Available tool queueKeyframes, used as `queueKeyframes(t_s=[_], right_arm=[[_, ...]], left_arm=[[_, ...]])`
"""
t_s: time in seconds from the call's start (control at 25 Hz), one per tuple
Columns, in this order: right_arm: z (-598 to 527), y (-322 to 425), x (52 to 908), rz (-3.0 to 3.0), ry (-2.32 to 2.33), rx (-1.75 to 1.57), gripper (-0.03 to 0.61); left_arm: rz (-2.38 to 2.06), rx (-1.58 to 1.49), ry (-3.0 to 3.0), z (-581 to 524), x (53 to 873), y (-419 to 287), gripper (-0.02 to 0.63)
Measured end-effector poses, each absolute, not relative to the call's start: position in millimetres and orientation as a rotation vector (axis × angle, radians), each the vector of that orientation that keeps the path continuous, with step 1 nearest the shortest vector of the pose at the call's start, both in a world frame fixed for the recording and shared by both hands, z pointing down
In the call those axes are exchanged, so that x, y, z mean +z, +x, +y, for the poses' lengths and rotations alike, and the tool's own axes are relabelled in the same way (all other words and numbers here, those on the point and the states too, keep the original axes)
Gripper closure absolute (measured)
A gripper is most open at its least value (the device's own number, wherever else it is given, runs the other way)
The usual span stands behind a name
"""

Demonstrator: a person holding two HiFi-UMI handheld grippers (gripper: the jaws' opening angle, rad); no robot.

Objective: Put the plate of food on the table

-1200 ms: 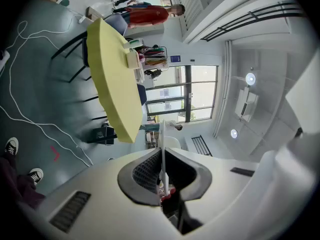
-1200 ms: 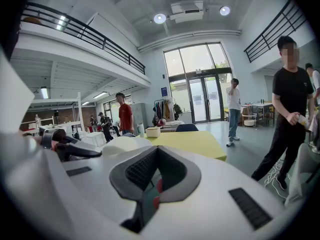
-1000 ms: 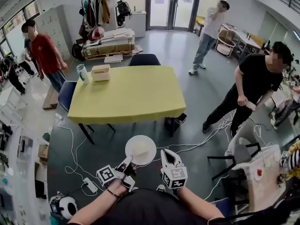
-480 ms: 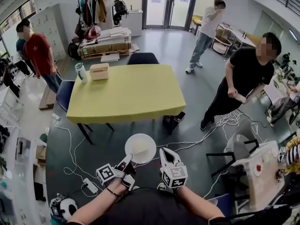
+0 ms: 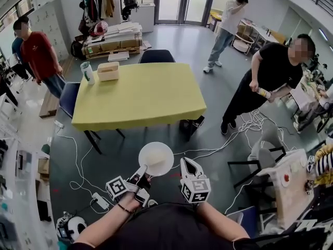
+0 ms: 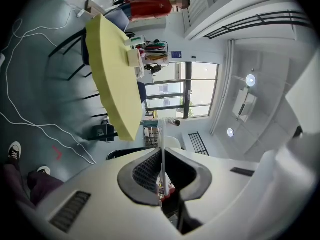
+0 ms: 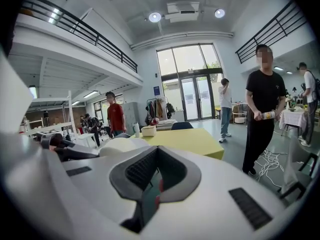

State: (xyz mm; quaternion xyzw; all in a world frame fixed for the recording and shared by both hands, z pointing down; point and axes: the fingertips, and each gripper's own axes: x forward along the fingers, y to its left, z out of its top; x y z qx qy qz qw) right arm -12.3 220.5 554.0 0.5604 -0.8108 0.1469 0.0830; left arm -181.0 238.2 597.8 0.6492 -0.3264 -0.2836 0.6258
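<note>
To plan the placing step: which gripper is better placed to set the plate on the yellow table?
The left gripper: its jaws are shut on the plate rim, toward the table. The right gripper holds nothing, beside the plate.

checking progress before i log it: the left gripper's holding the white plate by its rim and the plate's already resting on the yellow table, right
Not resting on it. The left gripper does hold the white plate by its rim, but the plate hangs over the floor, short of the yellow table. The head view shows this.
</note>
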Motion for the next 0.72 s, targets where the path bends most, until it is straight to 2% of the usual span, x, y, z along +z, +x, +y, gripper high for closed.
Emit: queueKeyframes(t_s=[0.36,0.72], right_arm=[[211,-5,568,-2.389,1.683,0.467,0.567],[156,9,572,-2.422,1.647,0.478,0.566]], left_arm=[[-0.719,-0.667,1.468,227,603,-173,0.591],[-0.771,-0.639,1.458,183,615,-156,0.591]])
